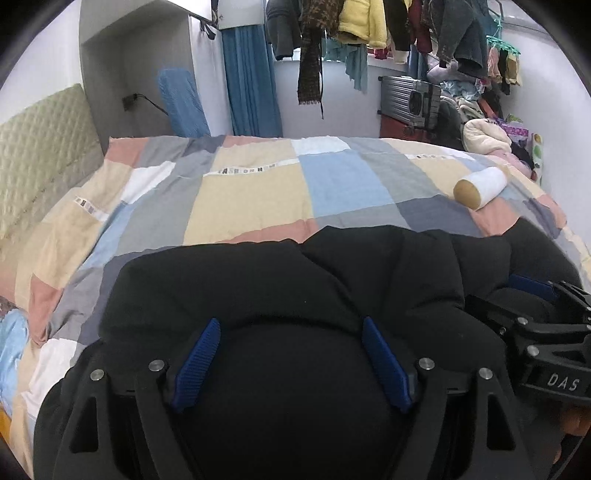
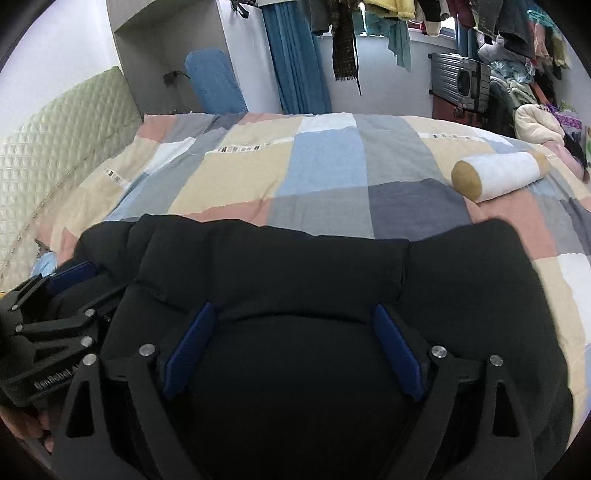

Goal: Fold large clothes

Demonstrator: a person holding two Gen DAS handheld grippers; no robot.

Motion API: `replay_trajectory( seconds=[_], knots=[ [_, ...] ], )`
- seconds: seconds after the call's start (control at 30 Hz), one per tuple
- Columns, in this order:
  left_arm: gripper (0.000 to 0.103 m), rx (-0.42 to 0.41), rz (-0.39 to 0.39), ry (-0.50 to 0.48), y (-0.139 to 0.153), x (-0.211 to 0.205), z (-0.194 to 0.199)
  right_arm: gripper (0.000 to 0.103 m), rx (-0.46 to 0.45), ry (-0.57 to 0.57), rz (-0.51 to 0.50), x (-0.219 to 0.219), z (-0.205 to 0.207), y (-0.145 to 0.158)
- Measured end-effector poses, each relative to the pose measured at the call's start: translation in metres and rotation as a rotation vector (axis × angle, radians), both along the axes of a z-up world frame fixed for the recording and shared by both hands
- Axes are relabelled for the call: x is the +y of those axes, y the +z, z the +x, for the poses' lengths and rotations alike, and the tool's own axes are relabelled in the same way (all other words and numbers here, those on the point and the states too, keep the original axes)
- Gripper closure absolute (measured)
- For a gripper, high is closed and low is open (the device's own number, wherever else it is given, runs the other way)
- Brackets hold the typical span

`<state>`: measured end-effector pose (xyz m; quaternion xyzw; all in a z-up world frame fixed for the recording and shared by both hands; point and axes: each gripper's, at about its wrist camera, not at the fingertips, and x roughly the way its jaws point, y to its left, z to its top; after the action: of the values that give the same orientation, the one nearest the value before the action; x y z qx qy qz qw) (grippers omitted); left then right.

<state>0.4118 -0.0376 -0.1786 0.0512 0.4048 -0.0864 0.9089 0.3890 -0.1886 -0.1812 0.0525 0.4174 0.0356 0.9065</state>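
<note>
A large black padded jacket (image 1: 280,280) lies bunched on the near part of the patchwork bed cover (image 1: 251,192); it also fills the lower right wrist view (image 2: 295,266). My left gripper (image 1: 291,325) is open, its blue pads (image 1: 199,362) spread wide and resting on the black fabric. My right gripper (image 2: 291,317) is also open, its pads (image 2: 399,350) wide apart on the same jacket. The right gripper shows at the right edge of the left wrist view (image 1: 535,317), and the left gripper at the left edge of the right wrist view (image 2: 55,306). They sit side by side.
A white and tan bolster pillow (image 1: 480,186) lies on the bed at the right, also in the right wrist view (image 2: 498,175). A quilted headboard (image 1: 40,155) stands at the left. Hanging clothes (image 1: 354,26), a suitcase (image 1: 410,99) and clothes piles line the far wall.
</note>
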Motion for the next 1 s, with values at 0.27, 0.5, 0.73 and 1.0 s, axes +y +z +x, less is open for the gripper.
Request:
replay_trajectory(
  seconds=[0.27, 0.5, 0.73, 1.0],
  knots=[
    [0.023, 0.014, 0.003, 0.018, -0.009, -0.003, 0.008, 0.013, -0.003, -0.005, -0.002, -0.001, 0.010, -0.020],
    [0.023, -0.007, -0.089, -0.015, -0.004, 0.011, -0.005, 0.012, -0.079, -0.012, -0.015, 0.002, -0.005, -0.019],
    [0.022, -0.047, -0.024, 0.016, 0.024, 0.056, -0.030, 0.003, -0.177, -0.028, 0.020, -0.015, -0.039, 0.014],
    [0.019, -0.017, -0.049, 0.143, 0.011, 0.102, -0.022, 0.001, -0.097, -0.076, -0.016, -0.060, -0.035, 0.007]
  ],
)
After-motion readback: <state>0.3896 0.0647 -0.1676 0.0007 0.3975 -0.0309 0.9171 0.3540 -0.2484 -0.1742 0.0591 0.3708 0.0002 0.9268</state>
